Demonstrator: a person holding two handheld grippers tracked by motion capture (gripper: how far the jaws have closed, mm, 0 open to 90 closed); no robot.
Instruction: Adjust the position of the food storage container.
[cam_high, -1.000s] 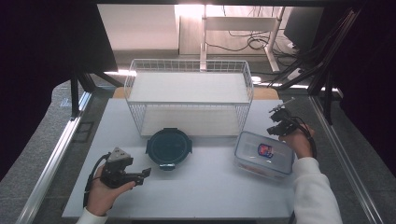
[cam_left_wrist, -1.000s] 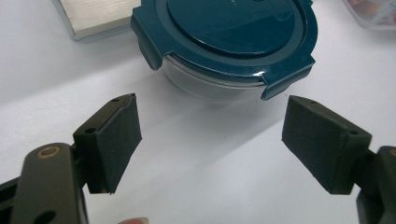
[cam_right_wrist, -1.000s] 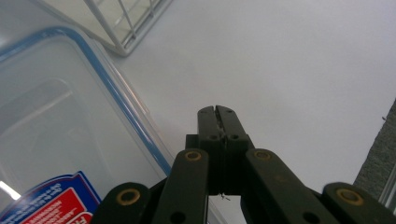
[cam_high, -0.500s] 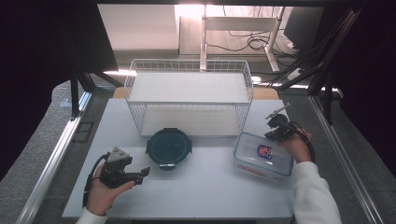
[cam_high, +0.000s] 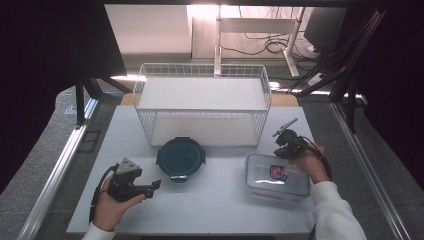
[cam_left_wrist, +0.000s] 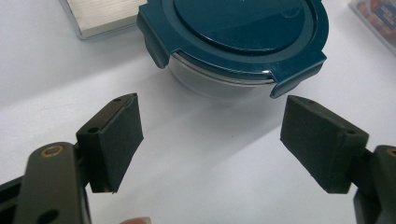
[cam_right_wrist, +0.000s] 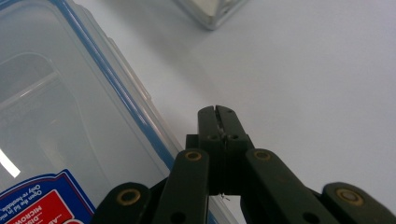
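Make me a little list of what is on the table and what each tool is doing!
table: white top
basket: white wire, at the back
round box: dark teal lid, in front of the basket
clear box: rectangular, blue-edged lid with a sticker
left tool: open, nothing between the jaws, pointing at the round box
right tool: shut, empty, beside the clear box's edge
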